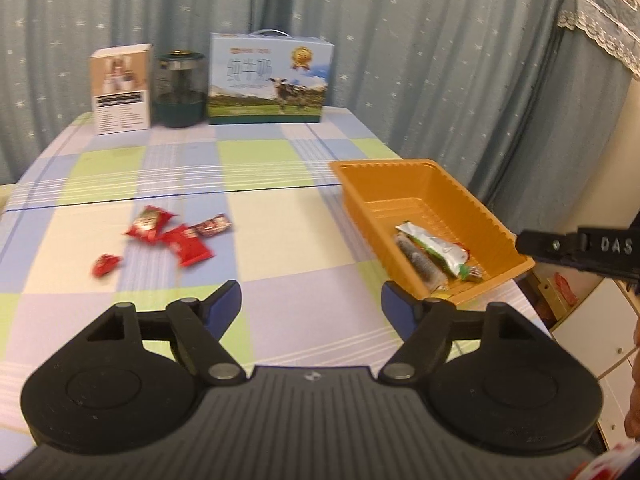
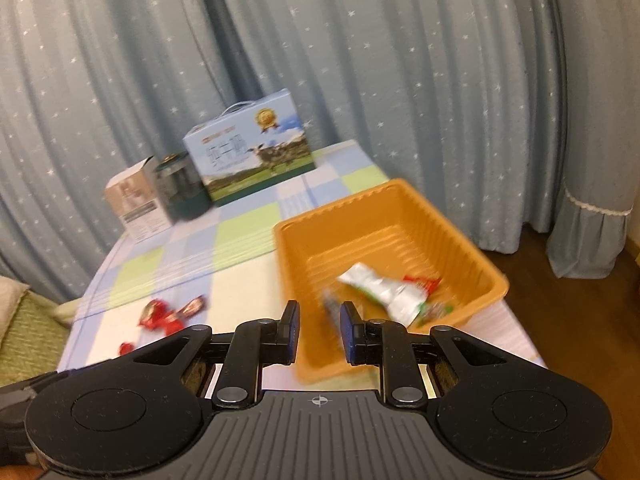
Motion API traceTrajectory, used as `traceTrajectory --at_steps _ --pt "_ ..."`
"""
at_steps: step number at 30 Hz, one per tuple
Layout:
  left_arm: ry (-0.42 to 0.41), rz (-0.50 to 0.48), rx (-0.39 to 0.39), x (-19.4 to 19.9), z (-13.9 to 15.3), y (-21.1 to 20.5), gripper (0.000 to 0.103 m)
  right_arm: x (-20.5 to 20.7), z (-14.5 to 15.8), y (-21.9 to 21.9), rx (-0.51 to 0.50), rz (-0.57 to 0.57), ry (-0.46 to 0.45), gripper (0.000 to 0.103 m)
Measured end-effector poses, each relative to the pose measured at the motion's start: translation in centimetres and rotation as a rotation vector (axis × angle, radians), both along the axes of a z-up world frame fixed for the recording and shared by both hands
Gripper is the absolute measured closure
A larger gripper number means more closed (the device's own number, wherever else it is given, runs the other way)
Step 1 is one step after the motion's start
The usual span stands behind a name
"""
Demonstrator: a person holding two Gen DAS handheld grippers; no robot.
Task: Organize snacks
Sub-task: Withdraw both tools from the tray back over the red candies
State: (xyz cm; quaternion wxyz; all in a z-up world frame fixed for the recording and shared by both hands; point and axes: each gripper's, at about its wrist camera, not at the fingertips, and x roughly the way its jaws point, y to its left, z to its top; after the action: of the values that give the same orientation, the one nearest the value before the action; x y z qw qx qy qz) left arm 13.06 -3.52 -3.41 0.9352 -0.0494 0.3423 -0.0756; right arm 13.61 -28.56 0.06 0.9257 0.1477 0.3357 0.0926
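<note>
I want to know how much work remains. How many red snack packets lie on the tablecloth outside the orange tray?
4, though overlap may hide more. Three touch in a cluster. A small one lies apart, nearer the camera.

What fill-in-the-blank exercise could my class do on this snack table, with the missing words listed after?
1. The silver and green packet lies inside the orange ____.
2. The loose snacks lying on the checked tablecloth have wrappers coloured ____.
3. The blue box at the back of the table shows a picture of a ____.
4. The dark jar stands between the blue box and a smaller ____ box.

Missing words: tray; red; cow; white
</note>
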Motion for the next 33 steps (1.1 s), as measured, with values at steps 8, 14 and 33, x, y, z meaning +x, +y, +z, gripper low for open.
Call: traceTrajectory --at_steps 8,14,33 --pt "-0.004 0.074 0.033 -3.7 1.4 4.2 0.022 -3.3 0.2 3.4 0.014 0.042 0.002 0.045" --pt "-0.021 0.12 0.036 -6.2 2.2 6.6 0.014 -5.0 0.3 5.9 -0.014 0.088 0.013 0.037" --pt "-0.041 0.175 0.038 -9.1 2.8 10.1 0.005 -6.3 0.2 10.1 -0.067 0.159 0.033 0.027"
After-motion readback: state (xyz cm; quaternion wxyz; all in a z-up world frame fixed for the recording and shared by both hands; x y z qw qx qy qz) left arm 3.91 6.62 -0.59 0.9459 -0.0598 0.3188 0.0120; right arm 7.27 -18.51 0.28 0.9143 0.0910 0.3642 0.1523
